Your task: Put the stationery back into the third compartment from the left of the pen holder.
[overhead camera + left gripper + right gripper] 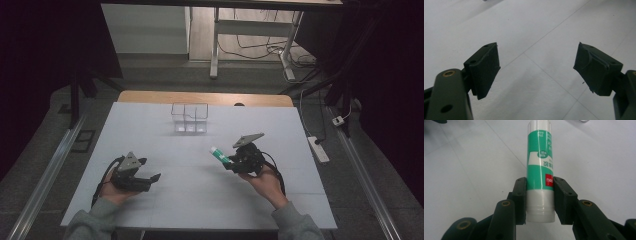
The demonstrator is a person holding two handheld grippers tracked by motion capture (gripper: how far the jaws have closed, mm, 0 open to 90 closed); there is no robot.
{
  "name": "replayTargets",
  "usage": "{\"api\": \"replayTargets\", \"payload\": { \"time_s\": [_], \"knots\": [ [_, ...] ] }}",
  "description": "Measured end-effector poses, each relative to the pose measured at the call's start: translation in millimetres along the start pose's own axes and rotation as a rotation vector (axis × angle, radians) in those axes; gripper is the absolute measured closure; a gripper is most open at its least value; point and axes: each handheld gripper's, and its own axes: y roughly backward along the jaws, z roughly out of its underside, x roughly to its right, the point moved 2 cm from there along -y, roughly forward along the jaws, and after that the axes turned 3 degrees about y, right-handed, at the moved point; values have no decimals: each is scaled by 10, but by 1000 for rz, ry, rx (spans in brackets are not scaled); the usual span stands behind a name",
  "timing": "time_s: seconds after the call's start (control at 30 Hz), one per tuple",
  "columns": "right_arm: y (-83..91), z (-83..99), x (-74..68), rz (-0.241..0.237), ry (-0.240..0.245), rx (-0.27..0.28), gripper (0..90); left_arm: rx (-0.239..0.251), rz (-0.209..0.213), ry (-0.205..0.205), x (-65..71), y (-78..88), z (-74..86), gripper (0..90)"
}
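A green and white glue stick [540, 167] with a red label patch is clamped near its white base between the two black jaws of my right gripper [540, 195]. From above, the glue stick [219, 155] points up and to the left out of the right gripper [231, 162], held above the white table. My left gripper [152, 178] rests low at the left of the table, jaws wide apart. In the left gripper view the left gripper [536, 67] has only bare table between its pads.
A clear plastic box with compartments [189, 118] stands at the back middle of the white table [200, 200]. Beyond the table are desk legs and cables on the floor, and a white power strip [319, 149] lies at the right.
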Motion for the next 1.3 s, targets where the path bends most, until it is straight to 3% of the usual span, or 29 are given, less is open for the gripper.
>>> {"api": "replayTargets", "payload": {
  "time_s": [0.23, 0.63, 0.93, 1.1, 1.2, 1.3],
  "knots": [
    [-18, -23, 1, -24, -6, 10, 645, -6, 0, -29, 45, -1, -51, 204],
    [-49, -34, -111, -74, 4, 5, 645, -8, 18, -149, 233, -78, -228, 216],
    [-86, -48, -131, -107, -2, 10, 645, 21, 42, -159, 246, -188, -305, 239],
    [-104, -57, -123, -114, -5, 8, 645, 12, 47, -177, 277, -208, -333, 255],
    [-129, -78, -123, -128, -5, 8, 645, 4, 32, -196, 295, -190, -410, 247],
    [-143, -104, -126, -139, -3, 13, 645, 31, 44, -206, 343, -193, -503, 249]
  ]
}}
